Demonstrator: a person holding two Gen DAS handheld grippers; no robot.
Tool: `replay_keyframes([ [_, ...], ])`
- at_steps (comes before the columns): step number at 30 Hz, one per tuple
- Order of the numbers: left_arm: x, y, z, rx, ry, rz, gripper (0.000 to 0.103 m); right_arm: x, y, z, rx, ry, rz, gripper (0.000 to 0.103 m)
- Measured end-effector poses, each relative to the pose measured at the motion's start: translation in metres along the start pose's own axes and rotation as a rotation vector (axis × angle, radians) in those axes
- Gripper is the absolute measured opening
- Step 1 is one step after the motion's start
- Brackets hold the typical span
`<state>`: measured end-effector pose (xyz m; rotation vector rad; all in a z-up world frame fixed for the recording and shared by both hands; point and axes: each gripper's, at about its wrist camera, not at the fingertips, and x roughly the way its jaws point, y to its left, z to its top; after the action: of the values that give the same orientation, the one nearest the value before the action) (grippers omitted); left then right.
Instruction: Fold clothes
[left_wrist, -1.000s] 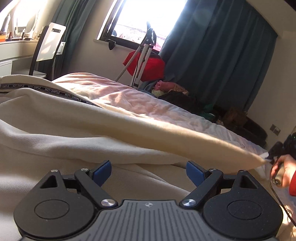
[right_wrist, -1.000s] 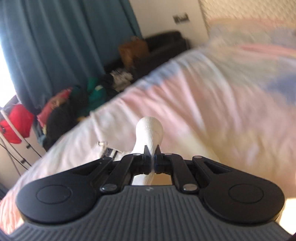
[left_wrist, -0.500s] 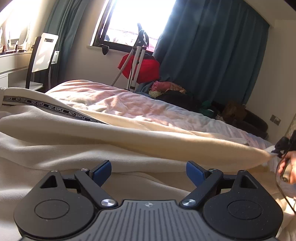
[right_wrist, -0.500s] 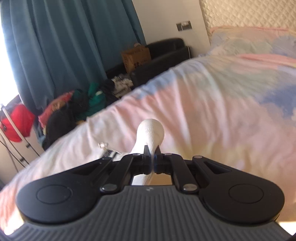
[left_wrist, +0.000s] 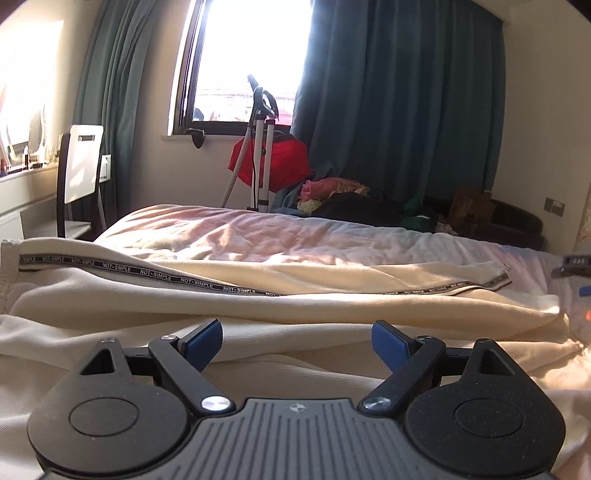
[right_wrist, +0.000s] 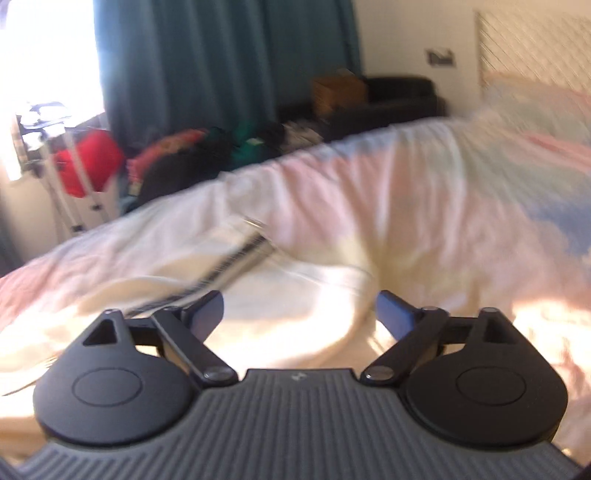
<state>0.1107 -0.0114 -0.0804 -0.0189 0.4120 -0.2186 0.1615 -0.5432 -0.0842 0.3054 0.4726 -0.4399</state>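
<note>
A cream garment (left_wrist: 295, 291) with a black "NOT-SIMPLE" printed tape along its edge lies spread across the bed. My left gripper (left_wrist: 297, 341) is open and empty, low over the cream cloth. My right gripper (right_wrist: 299, 314) is open and empty just above the garment's end (right_wrist: 314, 291), which lies flat on the bedcover. The right wrist view is blurred. The right gripper shows at the far right edge of the left wrist view (left_wrist: 576, 264).
The bed has a pink and pale blue cover (left_wrist: 295, 236). Behind it are a pile of clothes (left_wrist: 340, 195), a red bag on a stand (left_wrist: 273, 162), dark curtains, a window and a chair (left_wrist: 79, 173). A pillow (right_wrist: 546, 107) lies at the bed's head.
My right gripper opened and let go of the garment's end, which dropped flat onto the bed. The raised cream fold in the left wrist view has sunk down.
</note>
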Motion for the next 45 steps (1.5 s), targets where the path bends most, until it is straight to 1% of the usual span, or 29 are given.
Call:
replay_keyframes([
  [3, -0.009, -0.004, 0.000, 0.006, 0.005, -0.008, 0.090, -0.048, 0.025, 0.004, -0.086, -0.028, 0.100, 0.091],
  [6, -0.023, -0.008, 0.002, 0.017, 0.000, -0.008, 0.090, -0.094, 0.049, -0.003, -0.158, -0.023, 0.156, 0.091],
  [9, -0.032, -0.003, 0.001, -0.006, 0.030, 0.022, 0.091, -0.137, 0.071, -0.014, -0.218, -0.007, 0.200, 0.091],
  [12, -0.041, 0.001, 0.001, -0.029, 0.059, 0.052, 0.093, -0.147, 0.067, -0.021, -0.205, -0.011, 0.207, 0.091],
  [18, -0.059, 0.011, 0.000, -0.074, 0.117, 0.111, 0.093, -0.166, 0.059, -0.034, -0.177, -0.021, 0.220, 0.091],
  [19, -0.062, 0.017, -0.001, -0.095, 0.133, 0.133, 0.093, -0.169, 0.058, -0.037, -0.172, -0.022, 0.222, 0.091],
  [24, -0.078, 0.076, 0.000, -0.282, 0.230, 0.284, 0.093, -0.185, 0.051, -0.048, -0.149, -0.030, 0.233, 0.091],
  [25, -0.083, 0.090, 0.000, -0.336, 0.245, 0.303, 0.094, -0.184, 0.049, -0.048, -0.148, -0.029, 0.231, 0.091],
  [27, -0.095, 0.125, -0.001, -0.488, 0.281, 0.326, 0.094, -0.183, 0.046, -0.048, -0.147, -0.025, 0.225, 0.091],
  [30, -0.112, 0.170, -0.006, -0.679, 0.320, 0.389, 0.094, -0.181, 0.041, -0.049, -0.145, -0.020, 0.217, 0.091],
  [33, -0.121, 0.199, -0.016, -0.815, 0.347, 0.455, 0.095, -0.180, 0.038, -0.049, -0.132, -0.013, 0.221, 0.091],
  [35, -0.128, 0.219, -0.023, -0.907, 0.364, 0.498, 0.097, -0.179, 0.039, -0.050, -0.137, -0.012, 0.219, 0.091],
  [39, -0.140, 0.259, -0.036, -1.089, 0.398, 0.585, 0.097, -0.177, 0.043, -0.051, -0.163, -0.010, 0.212, 0.091],
  [40, -0.142, 0.266, -0.039, -1.124, 0.402, 0.587, 0.097, -0.176, 0.043, -0.051, -0.167, -0.009, 0.209, 0.091],
  [42, -0.143, 0.274, -0.048, -1.170, 0.400, 0.548, 0.097, -0.175, 0.044, -0.052, -0.172, -0.007, 0.204, 0.091],
  [45, -0.145, 0.276, -0.054, -1.173, 0.378, 0.515, 0.098, -0.174, 0.044, -0.051, -0.176, -0.004, 0.196, 0.091],
])
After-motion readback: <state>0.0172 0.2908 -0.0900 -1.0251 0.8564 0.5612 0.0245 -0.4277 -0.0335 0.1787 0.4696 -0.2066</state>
